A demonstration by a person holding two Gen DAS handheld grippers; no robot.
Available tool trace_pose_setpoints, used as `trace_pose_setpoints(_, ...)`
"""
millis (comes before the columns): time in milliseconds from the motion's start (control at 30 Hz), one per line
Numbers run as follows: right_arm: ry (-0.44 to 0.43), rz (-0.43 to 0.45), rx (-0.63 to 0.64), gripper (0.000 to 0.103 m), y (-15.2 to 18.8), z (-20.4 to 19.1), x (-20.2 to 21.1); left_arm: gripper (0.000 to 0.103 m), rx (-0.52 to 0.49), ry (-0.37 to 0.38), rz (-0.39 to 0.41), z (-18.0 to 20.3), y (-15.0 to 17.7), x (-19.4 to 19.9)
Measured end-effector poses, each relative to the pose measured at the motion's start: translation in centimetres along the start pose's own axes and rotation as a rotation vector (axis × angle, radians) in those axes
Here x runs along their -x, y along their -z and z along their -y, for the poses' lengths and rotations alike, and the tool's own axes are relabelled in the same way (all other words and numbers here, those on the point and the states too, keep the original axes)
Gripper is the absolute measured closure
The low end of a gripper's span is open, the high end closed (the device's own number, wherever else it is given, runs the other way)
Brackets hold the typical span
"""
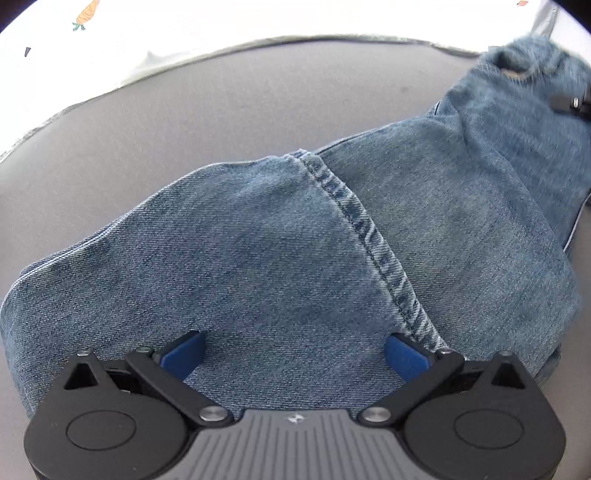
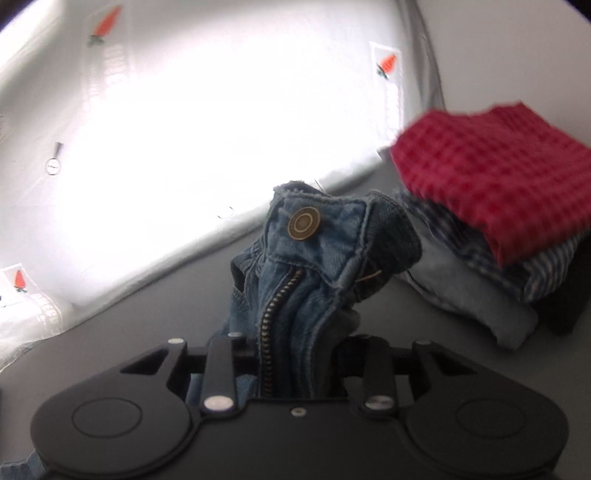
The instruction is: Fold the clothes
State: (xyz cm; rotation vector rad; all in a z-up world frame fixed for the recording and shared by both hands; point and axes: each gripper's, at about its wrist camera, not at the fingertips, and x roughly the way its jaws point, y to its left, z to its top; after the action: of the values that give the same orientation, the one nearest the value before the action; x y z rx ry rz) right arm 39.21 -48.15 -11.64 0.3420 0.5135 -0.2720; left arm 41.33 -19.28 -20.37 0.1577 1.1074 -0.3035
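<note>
Meanwhile, a pair of blue jeans [image 1: 280, 236] lies stretched across a grey table surface [image 1: 147, 122], its long axis running from the near left toward the far right in the left wrist view. A stitched hem [image 1: 369, 229] crosses the denim diagonally where one layer of leg overlaps another, and the far end of the garment is lifted off the surface at the upper right. The left gripper [image 1: 293, 354] points steeply down over the near part of the jeans with its jaws spread wide; its blue pads [image 1: 184, 354] sit on either side of flat denim and close on nothing.

Seen from the right wrist view, the waistband end of the jeans [image 2: 314, 258] stands up out of the right gripper [image 2: 295, 354], pointing up and away from the camera, with the brass button [image 2: 303, 223] at the top and the open zipper [image 2: 275, 317] running down into the jaws. Those jaws are drawn partly in and clamped on the bunched denim around the fly, so the fingertips themselves are hidden by fabric.

To the right of the raised waistband, a stack of folded clothes [image 2: 491, 266] sits on the same grey surface, topped by a red checked garment [image 2: 498, 181] over striped and pale blue pieces. Behind everything, a white cloth printed with small carrots [image 2: 105, 24] glares under strong light.
</note>
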Motion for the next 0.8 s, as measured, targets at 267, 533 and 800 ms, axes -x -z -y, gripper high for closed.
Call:
trace_pose_setpoints(267,-0.137,0.277,0.392,0.071,0.3,-13.1,11.1,0.0,0.361,-0.032,0.281,-7.8,3.1,9.4)
trace_pose_setpoints(533,-0.387,0.374,0.935,0.063,13.7,-26.7,16.5,0.0,0.758,-0.257,0.437,-18.7,12.7,18.5)
trace_pose_setpoints(800,-0.535,0.127,1.571,0.051,28.9,-29.9,16.9,0.0,0.807,-0.32,0.346,-21.1,19.0,19.7)
